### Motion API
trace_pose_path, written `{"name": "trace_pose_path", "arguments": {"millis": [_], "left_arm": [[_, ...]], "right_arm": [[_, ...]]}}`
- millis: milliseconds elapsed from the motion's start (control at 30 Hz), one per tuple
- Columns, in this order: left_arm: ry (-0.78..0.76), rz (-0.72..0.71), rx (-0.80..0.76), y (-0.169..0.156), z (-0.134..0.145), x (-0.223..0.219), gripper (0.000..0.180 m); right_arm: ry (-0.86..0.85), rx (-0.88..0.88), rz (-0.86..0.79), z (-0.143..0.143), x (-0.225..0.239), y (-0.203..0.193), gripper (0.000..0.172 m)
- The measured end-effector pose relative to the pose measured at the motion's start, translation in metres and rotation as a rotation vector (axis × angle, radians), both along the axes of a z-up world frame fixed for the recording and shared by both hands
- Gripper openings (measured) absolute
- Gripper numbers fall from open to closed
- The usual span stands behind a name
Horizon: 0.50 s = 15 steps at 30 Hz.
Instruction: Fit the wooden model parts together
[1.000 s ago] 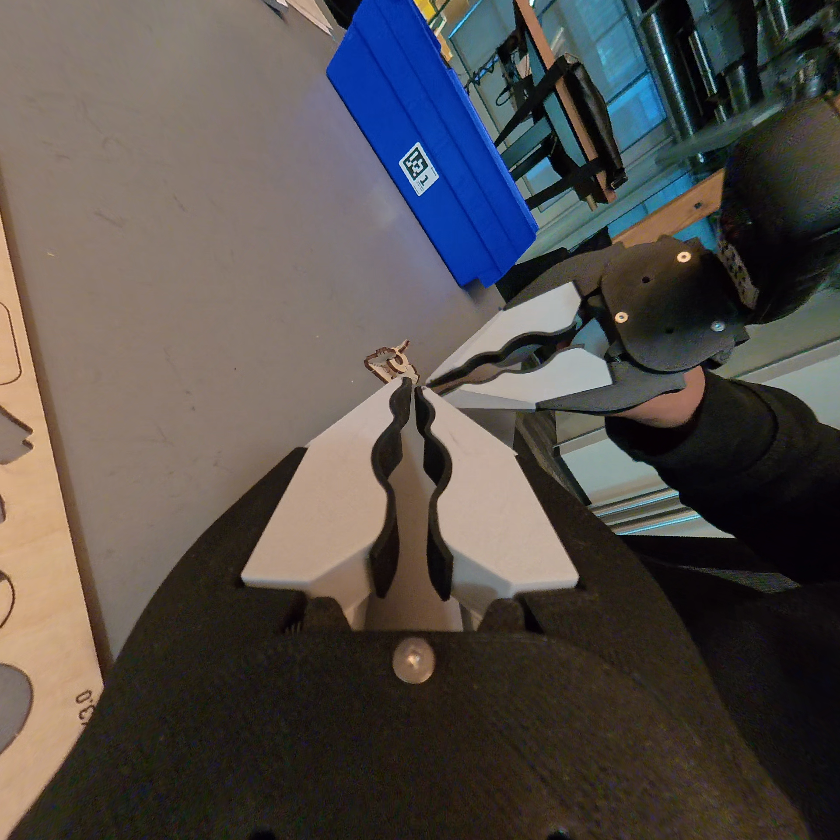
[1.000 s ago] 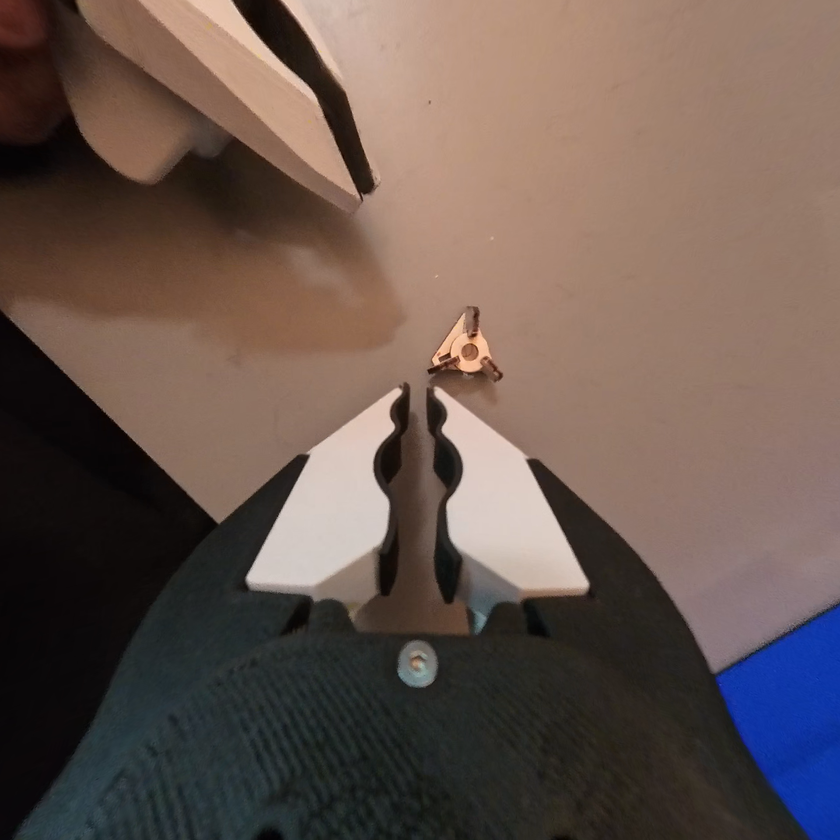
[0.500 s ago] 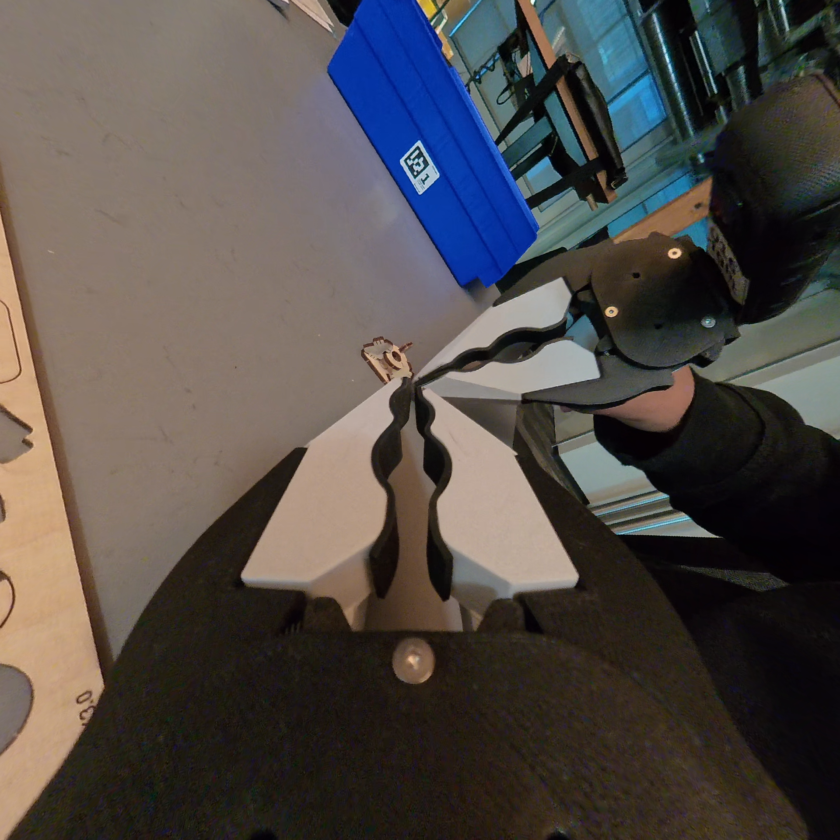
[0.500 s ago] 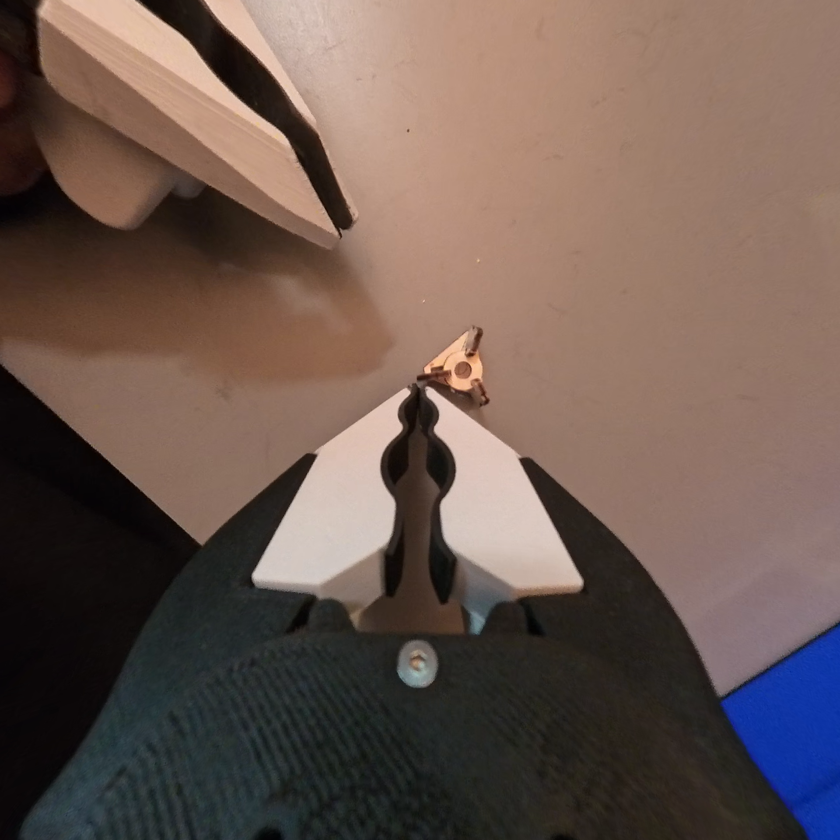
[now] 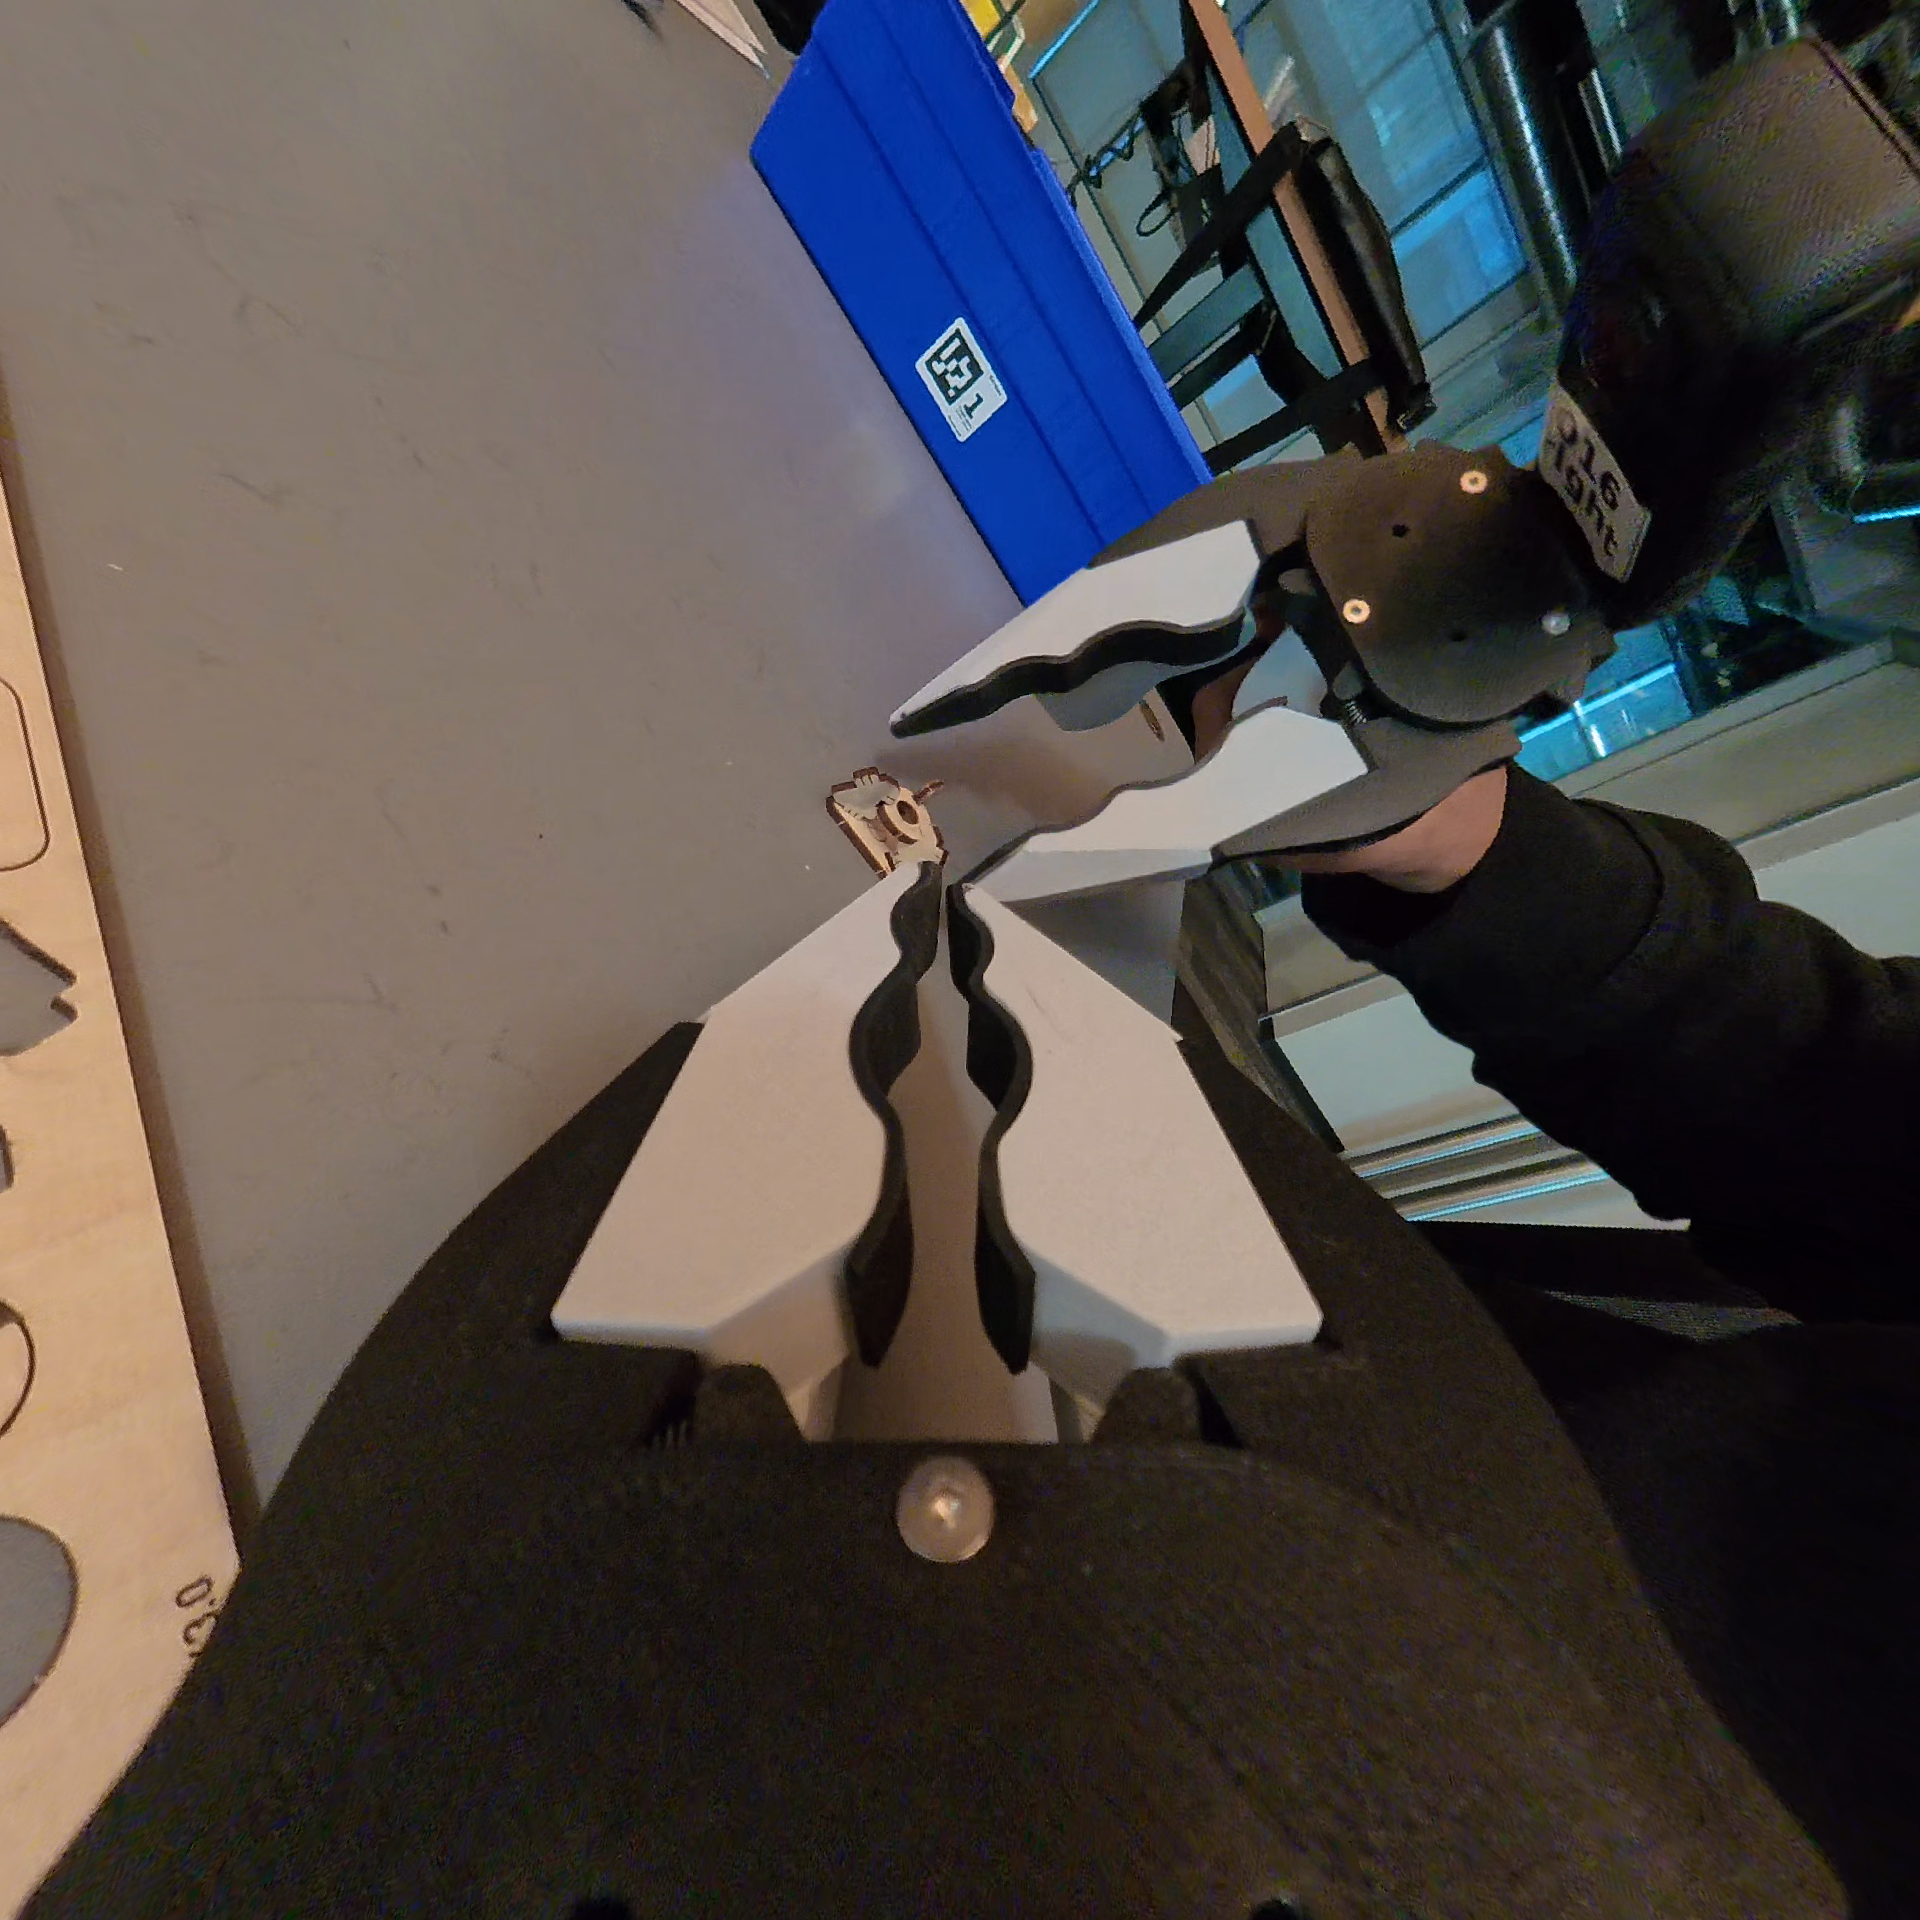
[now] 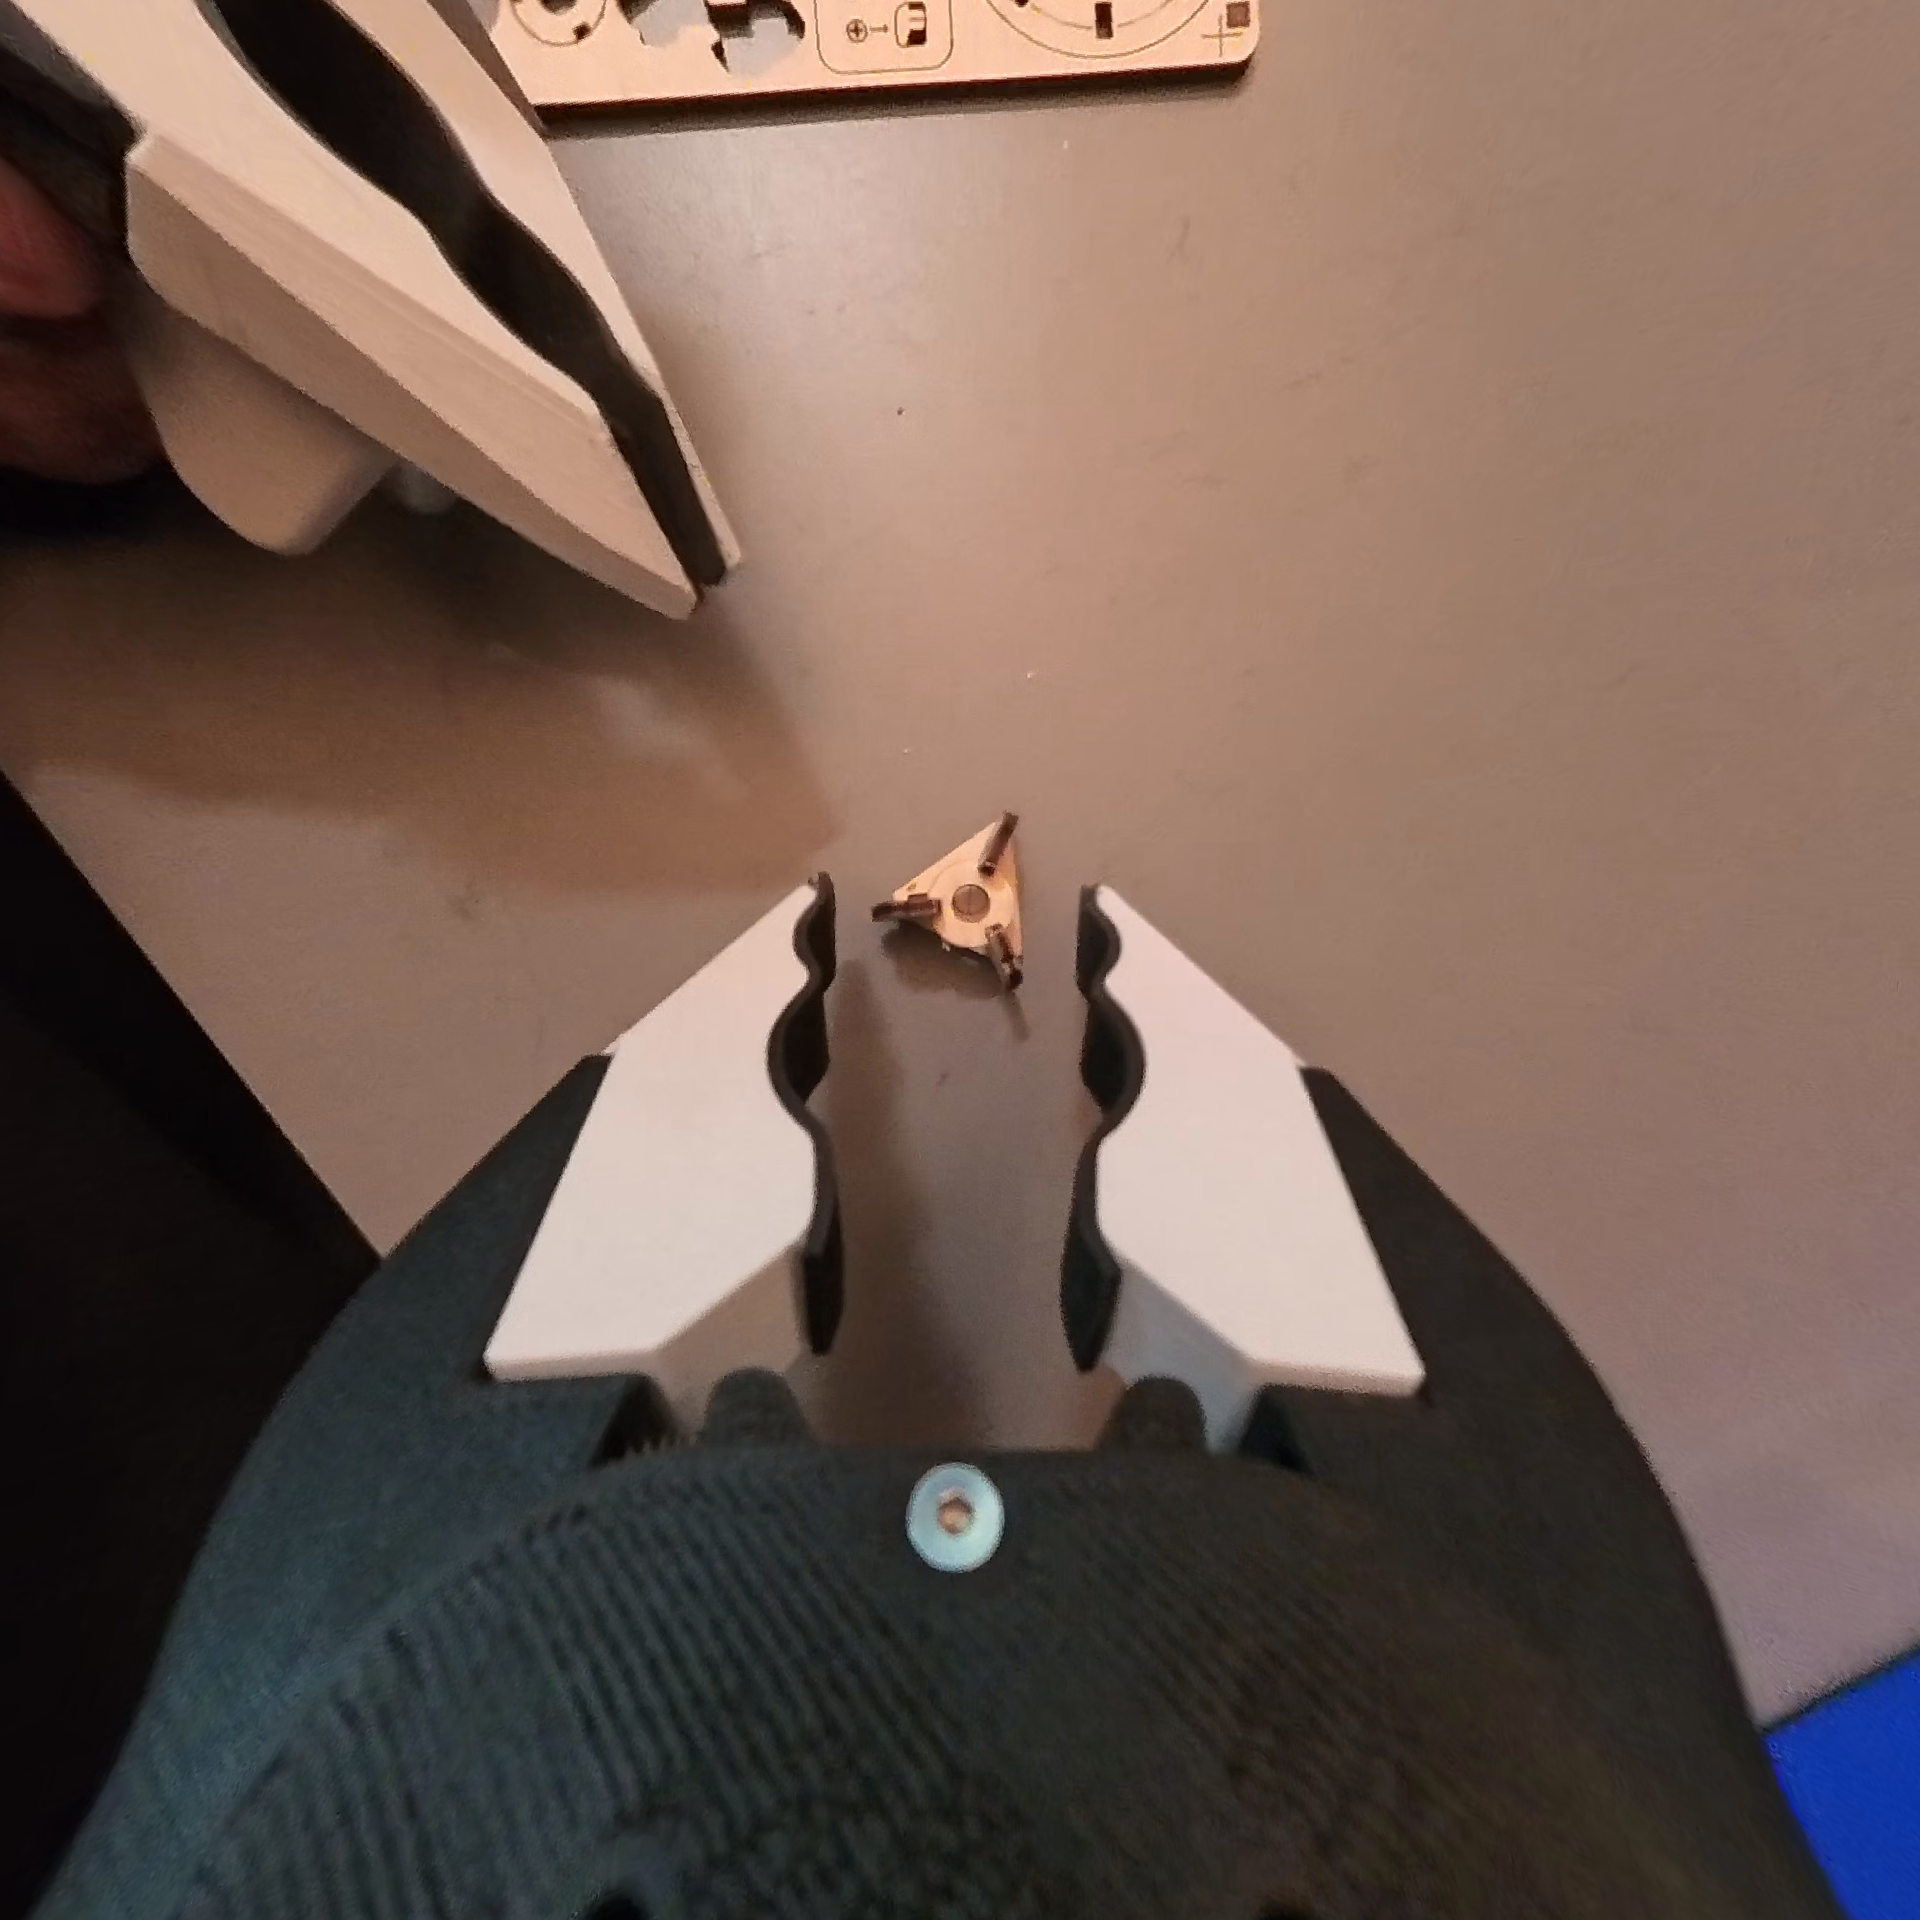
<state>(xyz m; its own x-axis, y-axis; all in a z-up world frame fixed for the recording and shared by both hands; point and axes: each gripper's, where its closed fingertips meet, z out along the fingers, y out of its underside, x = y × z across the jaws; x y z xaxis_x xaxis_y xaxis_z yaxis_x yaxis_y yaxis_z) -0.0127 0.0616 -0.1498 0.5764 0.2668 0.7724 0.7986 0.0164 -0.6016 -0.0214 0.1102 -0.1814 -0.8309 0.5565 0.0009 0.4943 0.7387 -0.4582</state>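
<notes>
A small triangular wooden piece (image 6: 961, 914) with three dark pegs and a round centre lies on the grey table (image 6: 1351, 520). My right gripper (image 6: 954, 891) is open, with the piece between its fingertips; there is a gap on both sides and neither pad touches it. The left wrist view shows the same: the right gripper (image 5: 935, 795) stands open over the piece (image 5: 883, 821). My left gripper (image 5: 943, 881) is shut and empty, its tips just short of the piece. It also shows in the right wrist view (image 6: 707, 577), up and to the left of the piece.
A light wooden sheet with cut-out shapes (image 6: 883, 62) lies beyond the piece; it also shows at the left edge of the left wrist view (image 5: 83, 1247). A blue bin (image 5: 935, 260) stands on the table's far side. The table edge (image 5: 1195, 935) runs close by the grippers. The left gripper's tips are roughly 6 cm from the right gripper's.
My right gripper was shut beside the piece and has opened wide; the piece now lies between its fingertips. My left gripper stays shut in place.
</notes>
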Motion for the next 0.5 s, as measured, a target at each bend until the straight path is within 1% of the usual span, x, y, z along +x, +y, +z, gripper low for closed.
{"name": "trace_pose_path", "arguments": {"millis": [167, 300, 500], "left_arm": [[-0.001, -0.002, 0.001, 0.0002, 0.0000, 0.0002, 0.000], [-0.001, -0.003, 0.004, 0.0001, 0.0004, 0.0004, 0.000], [-0.001, -0.003, 0.008, -0.0001, 0.0009, 0.0006, 0.000]], "right_arm": [[-0.053, 0.018, 0.040, -0.0049, 0.0024, 0.0012, 0.039], [-0.064, 0.047, 0.065, -0.0091, 0.0048, 0.0000, 0.026], [-0.086, 0.038, 0.064, -0.0091, 0.0047, -0.0011, 0.026]]}}
